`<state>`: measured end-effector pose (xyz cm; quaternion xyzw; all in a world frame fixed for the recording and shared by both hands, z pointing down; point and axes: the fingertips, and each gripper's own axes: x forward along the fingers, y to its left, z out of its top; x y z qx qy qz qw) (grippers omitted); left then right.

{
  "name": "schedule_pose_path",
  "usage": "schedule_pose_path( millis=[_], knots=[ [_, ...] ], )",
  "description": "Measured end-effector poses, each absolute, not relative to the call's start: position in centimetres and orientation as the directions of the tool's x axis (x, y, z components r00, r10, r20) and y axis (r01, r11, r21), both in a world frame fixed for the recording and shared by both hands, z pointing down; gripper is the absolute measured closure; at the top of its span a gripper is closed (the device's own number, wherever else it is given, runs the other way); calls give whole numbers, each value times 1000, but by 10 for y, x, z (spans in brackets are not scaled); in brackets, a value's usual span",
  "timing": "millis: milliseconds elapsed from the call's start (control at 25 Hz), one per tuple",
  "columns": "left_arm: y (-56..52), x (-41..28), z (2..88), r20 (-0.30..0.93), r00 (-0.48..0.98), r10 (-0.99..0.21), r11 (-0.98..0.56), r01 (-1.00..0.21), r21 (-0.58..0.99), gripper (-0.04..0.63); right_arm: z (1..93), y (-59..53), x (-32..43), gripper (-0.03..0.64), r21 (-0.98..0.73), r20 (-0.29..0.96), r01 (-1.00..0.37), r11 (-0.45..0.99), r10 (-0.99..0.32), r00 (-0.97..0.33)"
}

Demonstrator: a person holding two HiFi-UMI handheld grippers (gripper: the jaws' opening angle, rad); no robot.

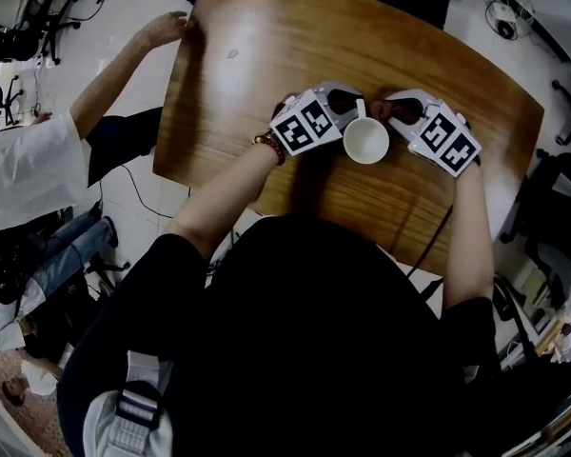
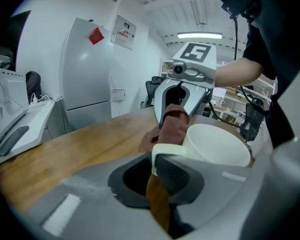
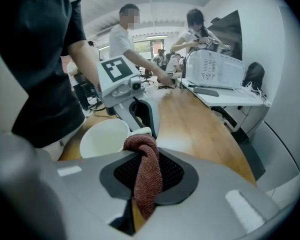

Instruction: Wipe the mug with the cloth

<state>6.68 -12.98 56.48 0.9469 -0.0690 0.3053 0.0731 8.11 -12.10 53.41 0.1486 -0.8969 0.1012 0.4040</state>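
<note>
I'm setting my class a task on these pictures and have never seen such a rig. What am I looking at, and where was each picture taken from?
There is no robot here: a person holds a two-jaw gripper in each hand. One camera on the person's head looks down. Another rides on each gripper and looks along its jaws. Over the wooden table, the left gripper is shut on the handle of a white mug. The right gripper is shut on a reddish cloth, close beside the mug.

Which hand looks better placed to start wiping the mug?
Right: the right gripper pinches the cloth right beside the mug, while the left gripper is clamped on the mug's handle, steadying it.
</note>
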Motion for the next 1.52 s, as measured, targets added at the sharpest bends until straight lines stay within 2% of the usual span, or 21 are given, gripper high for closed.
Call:
schedule_pose_path(
  millis=[160,400,640,960,1320,1520],
  knots=[
    [-128,64,563,580,809,-94,-980,-178,91,574,539,-120,69,565,-55,768,-315,947,-162,-619],
    [-129,58,563,568,819,-82,-971,-193,138,568,571,-125,67,565,-95,775,-436,895,-208,-596],
    [-131,57,563,556,825,-105,-956,-238,173,557,558,-120,97,565,-49,715,-606,794,-396,-576],
    [-130,28,559,567,794,-218,-905,-382,187,549,496,-86,135,565,-7,622,-702,712,-546,-561],
    [-124,14,563,593,765,-250,-879,-437,193,548,528,-100,118,565,-37,648,-712,702,-526,-552],
    [-121,10,563,602,749,-276,-863,-469,188,543,561,-104,118,565,-39,706,-722,691,-492,-510]
  ],
)
